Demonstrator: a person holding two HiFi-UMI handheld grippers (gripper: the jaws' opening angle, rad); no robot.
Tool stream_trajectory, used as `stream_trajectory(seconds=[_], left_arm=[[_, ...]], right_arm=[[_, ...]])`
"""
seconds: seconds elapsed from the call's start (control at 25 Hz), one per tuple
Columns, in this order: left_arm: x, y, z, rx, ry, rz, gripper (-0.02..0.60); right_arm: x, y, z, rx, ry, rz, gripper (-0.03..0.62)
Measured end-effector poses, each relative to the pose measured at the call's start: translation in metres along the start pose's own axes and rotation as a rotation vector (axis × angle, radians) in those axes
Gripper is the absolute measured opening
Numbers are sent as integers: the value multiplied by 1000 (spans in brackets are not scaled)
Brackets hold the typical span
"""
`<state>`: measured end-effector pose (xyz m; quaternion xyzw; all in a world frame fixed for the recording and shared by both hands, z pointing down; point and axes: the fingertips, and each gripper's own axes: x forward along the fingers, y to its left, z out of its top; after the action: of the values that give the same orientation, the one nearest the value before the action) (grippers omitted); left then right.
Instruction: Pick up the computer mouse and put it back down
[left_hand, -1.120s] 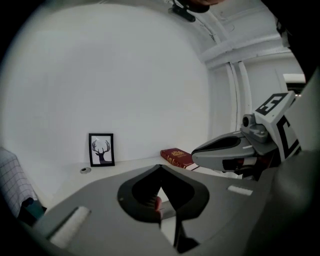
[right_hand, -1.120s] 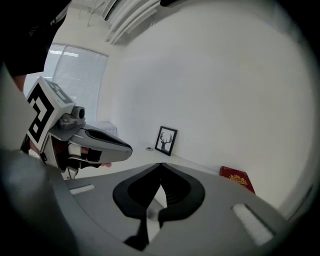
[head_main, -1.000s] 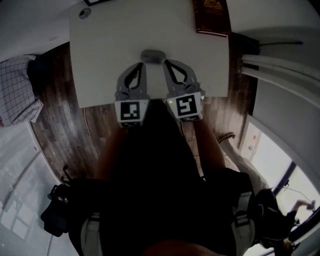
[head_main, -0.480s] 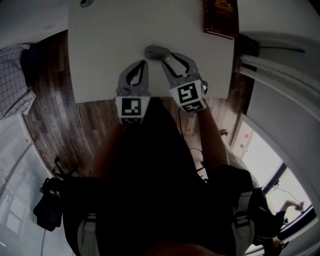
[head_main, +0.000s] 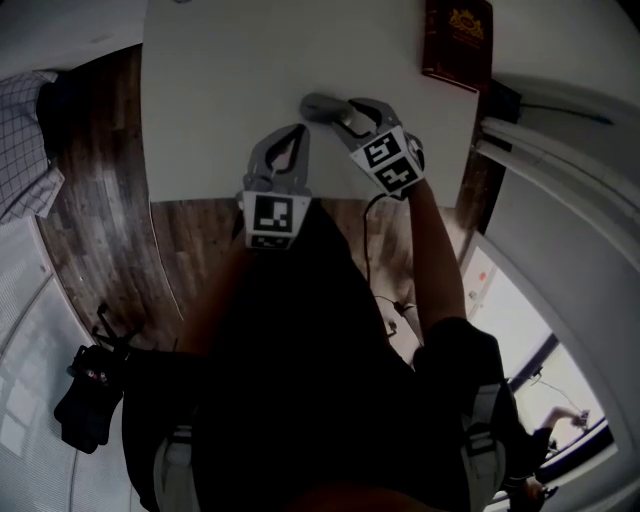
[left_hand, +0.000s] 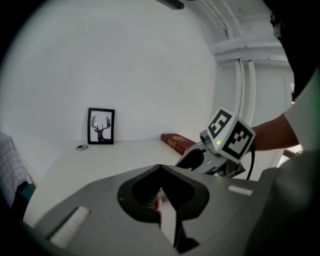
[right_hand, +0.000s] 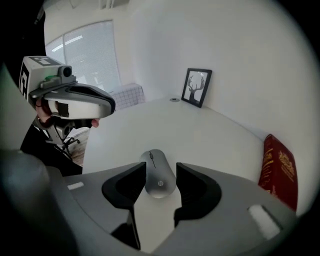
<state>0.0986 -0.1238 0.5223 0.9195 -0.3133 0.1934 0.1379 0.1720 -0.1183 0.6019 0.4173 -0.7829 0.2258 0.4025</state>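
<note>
Right tool drops over mouse, jaws just spreading around it.
Mouse on bench, not gripped yet; left tool pressed together.

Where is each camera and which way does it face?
Head view: on the head, steeply down at the table; arms, left tool, right tool.
Left gripper view: on left tool, across the table; shut jaws, right tool.
Right gripper view: on right tool, down at mouse between its jaws, which have just been opening.
Shared: red book, all three.
</note>
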Motion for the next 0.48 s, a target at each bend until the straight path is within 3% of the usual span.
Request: stream_trajectory(seconds=[0.24,0.36,0.48], left_arm=[[8,10,-8,-4,-8,6,-2],[9,16,-9,-21,2,10,-2],[10,22,-10,-28,9,15,-2]], right_arm=[[29,-2,-9,13,68,113,219],[38,5,-12,3,95,202,288],[46,4,-13,-11,120,218,301]])
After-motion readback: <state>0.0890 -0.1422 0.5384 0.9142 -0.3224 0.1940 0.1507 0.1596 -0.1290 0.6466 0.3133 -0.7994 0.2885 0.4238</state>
